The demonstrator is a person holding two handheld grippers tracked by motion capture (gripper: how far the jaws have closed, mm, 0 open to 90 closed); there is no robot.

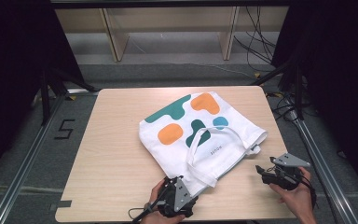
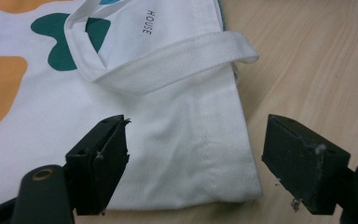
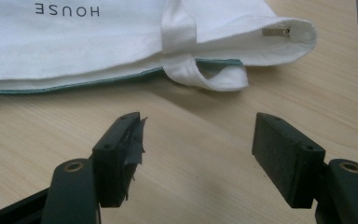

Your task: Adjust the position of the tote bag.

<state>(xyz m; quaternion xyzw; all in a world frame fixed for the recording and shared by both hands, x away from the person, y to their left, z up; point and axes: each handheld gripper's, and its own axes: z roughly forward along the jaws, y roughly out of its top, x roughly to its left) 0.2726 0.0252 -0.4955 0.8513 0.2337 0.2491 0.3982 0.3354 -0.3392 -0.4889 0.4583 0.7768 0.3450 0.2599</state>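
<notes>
Lies flat near the middle of the wooden table [image 1: 112,154]: a white canvas tote bag [image 1: 200,135] printed with teal and orange blobs, mouth end toward the person, one handle [image 2: 168,60] looped back over the cloth. Looks light, soft and limp, likely to sag and fold when lifted. Best pinched at the hemmed corners of the mouth, where doubled fabric should grip well. Left gripper [image 2: 193,161] spread wide, straddling the near corner. Right gripper [image 3: 198,154] equally wide, over bare wood just short of the other corner, probably empty.
</notes>
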